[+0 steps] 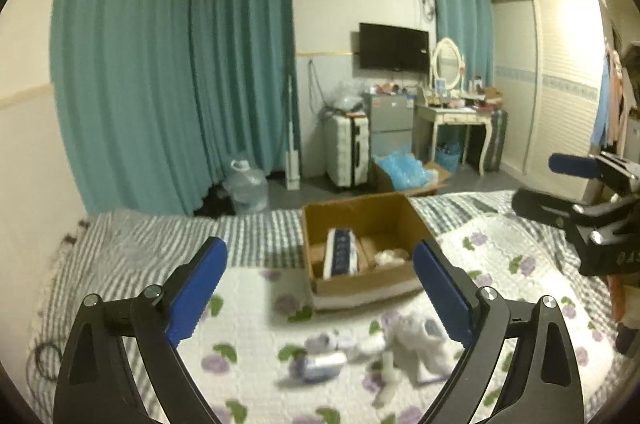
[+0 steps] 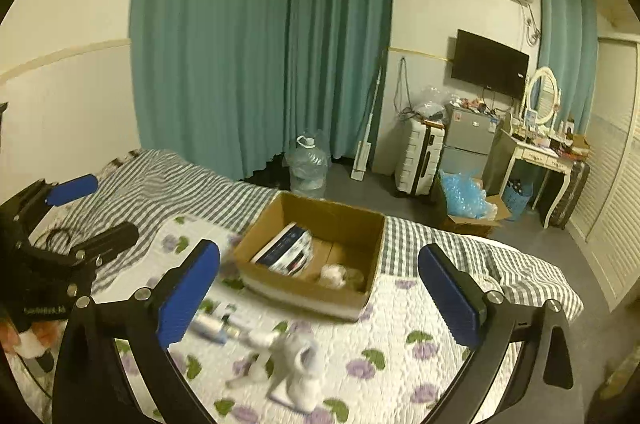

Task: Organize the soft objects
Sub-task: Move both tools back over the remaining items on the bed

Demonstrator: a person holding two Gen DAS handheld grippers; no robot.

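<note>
1. Both grippers hang above the bed with nothing held: the left gripper (image 1: 320, 284) has its jaws spread wide, and the right gripper (image 2: 318, 298) has its jaws equally wide apart.
2. At about 7 o'clock in the left wrist view, a small white-and-blue bottle (image 1: 320, 364) lies on its side on the floral quilt (image 1: 248, 296). It looks rigid and round, so I judge it would roll or slip; a grip across its middle seems safest.
3. Just right of it, near 5 o'clock, a crumpled white soft bundle (image 1: 420, 340) rests on the quilt, apart from the box. The blur hides whether it is socks or cloth.
4. I expect this bundle to be light, limp and easily squashed. Pinching the thickest fold at its centre should lift it whole, while a grab at a loose edge would likely let it unfurl and trail.
5. At 12 o'clock from the bundle sits the open cardboard box (image 1: 360, 212), already holding a blue-and-white pack (image 1: 340, 252) leaning upright and a pale soft lump (image 1: 390, 256) beside it.
6. In the right wrist view the same soft bundle (image 2: 300, 368) lies at 6 o'clock, between the fingers' lines, with the box (image 2: 320, 220) beyond it.
</note>
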